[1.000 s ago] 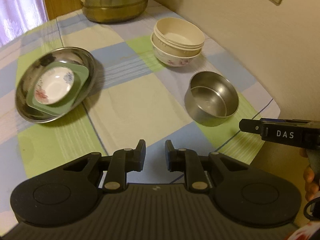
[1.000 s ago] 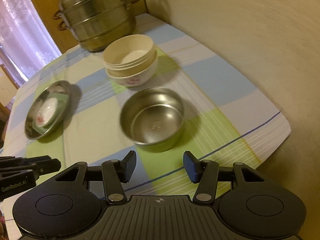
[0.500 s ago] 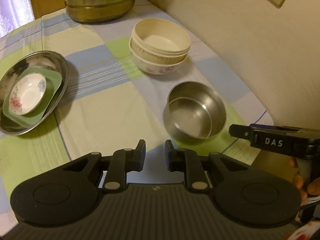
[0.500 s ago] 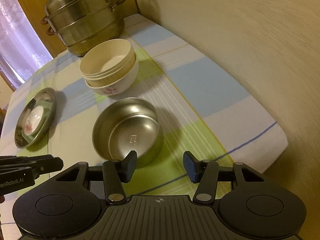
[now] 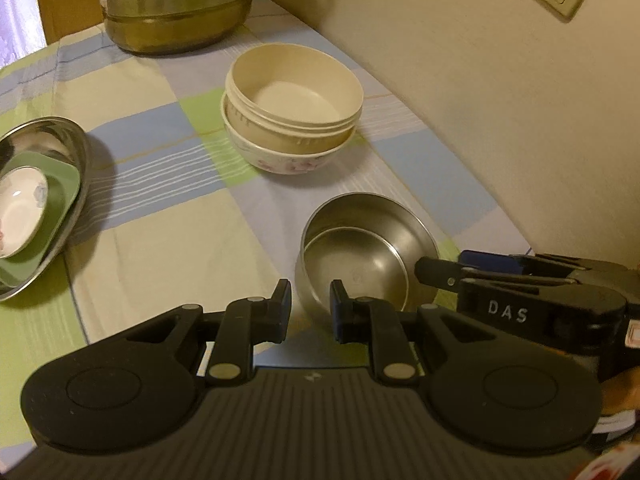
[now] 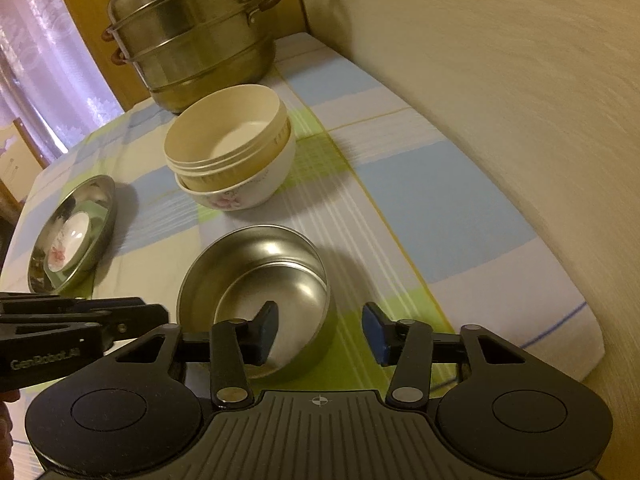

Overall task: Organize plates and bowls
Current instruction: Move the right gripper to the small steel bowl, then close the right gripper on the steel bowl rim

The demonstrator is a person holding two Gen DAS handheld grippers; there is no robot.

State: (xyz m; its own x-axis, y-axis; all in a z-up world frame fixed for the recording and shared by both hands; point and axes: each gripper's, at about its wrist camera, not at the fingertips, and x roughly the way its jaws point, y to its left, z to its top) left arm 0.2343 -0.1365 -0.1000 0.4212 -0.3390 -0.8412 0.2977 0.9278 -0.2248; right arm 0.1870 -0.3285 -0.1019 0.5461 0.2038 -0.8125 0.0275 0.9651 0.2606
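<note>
Steel bowl (image 6: 256, 280) stands upright and alone on the checked cloth of the counter (image 6: 440, 200), near its front edge; judged the one loose piece left to sort. Right gripper (image 6: 318, 330) straddles the bowl's near-right rim: one finger inside the bowl, the other outside the wall, jaws closing but pads not yet pressing on metal as far as the view shows. Left gripper (image 5: 308, 306) hangs just short of the bowl's near-left side, jaws nearly together with a narrow gap, nothing between them. Behind the steel bowl, well apart, the cream bowl (image 5: 294, 92) already sits nested in the floral bowl (image 5: 280, 152). To the left, the steel plate (image 5: 60, 184) carries the green dish (image 5: 60, 200) with the small floral saucer (image 5: 20, 208) on top. A stacked steamer pot (image 6: 192, 36) sits at the back corner. Judgement: plates stacked, two bowls nested; remaining is to grip the steel bowl and join it to the bowl stack.
</note>
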